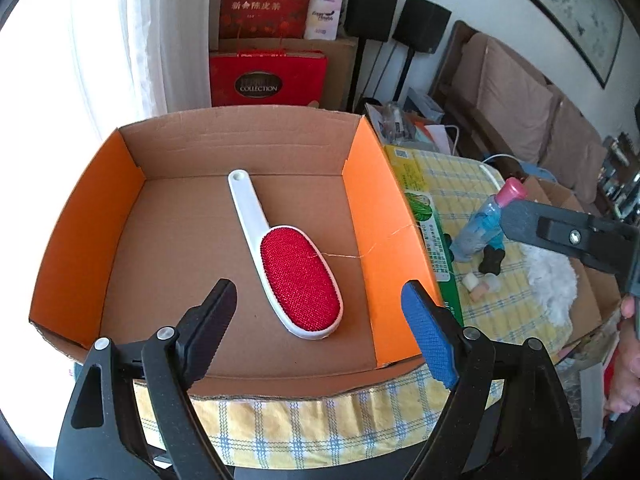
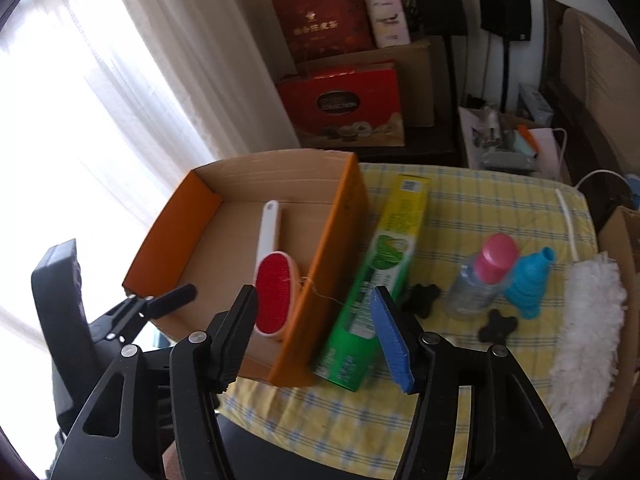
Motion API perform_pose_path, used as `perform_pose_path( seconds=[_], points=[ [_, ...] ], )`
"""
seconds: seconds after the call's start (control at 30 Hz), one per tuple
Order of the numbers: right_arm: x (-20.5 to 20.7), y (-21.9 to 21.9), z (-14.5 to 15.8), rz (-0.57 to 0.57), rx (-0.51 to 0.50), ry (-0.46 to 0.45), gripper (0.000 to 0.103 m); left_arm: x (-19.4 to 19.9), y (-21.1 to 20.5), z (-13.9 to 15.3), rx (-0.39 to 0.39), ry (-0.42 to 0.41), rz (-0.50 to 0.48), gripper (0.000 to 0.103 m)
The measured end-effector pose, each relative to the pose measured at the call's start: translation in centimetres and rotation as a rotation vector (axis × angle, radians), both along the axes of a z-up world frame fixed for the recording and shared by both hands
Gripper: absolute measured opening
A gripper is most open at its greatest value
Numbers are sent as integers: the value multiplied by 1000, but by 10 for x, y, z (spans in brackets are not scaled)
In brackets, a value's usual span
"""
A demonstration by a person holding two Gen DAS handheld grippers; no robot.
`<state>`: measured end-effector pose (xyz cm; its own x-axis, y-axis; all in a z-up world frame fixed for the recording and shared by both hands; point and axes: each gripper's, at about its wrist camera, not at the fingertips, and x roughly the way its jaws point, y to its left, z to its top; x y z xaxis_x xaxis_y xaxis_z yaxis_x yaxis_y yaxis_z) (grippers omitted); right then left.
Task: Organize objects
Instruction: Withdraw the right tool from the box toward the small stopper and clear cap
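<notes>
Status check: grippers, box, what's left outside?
Both hand-held grippers, left and right, open, empty. Lint brush in box. Green carton, bottle, duster still outside.

Box (image 2: pixel 344 216): on the table (image 2: pixel 460 196), at its left edge.
Lint brush (image 1: pixel 288 256): inside the box, flat on its floor, handle toward the far wall.
Carton (image 2: pixel 376 280): just right of the box, along its wall.
Bottle (image 2: pixel 484 276): right of the carton, funnel (image 2: pixel 528 280) touching it.
Duster (image 2: pixel 584 328): along the right edge.
</notes>
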<state>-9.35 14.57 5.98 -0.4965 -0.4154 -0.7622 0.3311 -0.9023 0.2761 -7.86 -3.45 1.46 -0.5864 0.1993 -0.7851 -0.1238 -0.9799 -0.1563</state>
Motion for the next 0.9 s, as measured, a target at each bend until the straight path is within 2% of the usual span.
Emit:
perform_pose_path(
  seconds=[0.07, 0.43, 0.57, 0.63, 0.7, 0.9],
  points=[
    [4, 5, 0, -9, 14, 12, 66, 3, 2, 5, -12, 20, 6, 95],
    [27, 30, 2, -66, 106, 87, 84, 18, 24, 26, -53, 87, -22, 96],
    [34, 44, 4, -92, 127, 111, 90, 22, 31, 30, -45, 100, -33, 96],
    [36, 54, 4, -112, 131, 115, 93, 22, 34, 32, -32, 106, -37, 101],
    [38, 64, 5, -136, 145, 125, 98, 23, 37, 34, -16, 116, -43, 103],
    [40, 90, 9, -182, 161, 142, 100, 16, 52, 39, 0, 116, -71, 103]
  ],
)
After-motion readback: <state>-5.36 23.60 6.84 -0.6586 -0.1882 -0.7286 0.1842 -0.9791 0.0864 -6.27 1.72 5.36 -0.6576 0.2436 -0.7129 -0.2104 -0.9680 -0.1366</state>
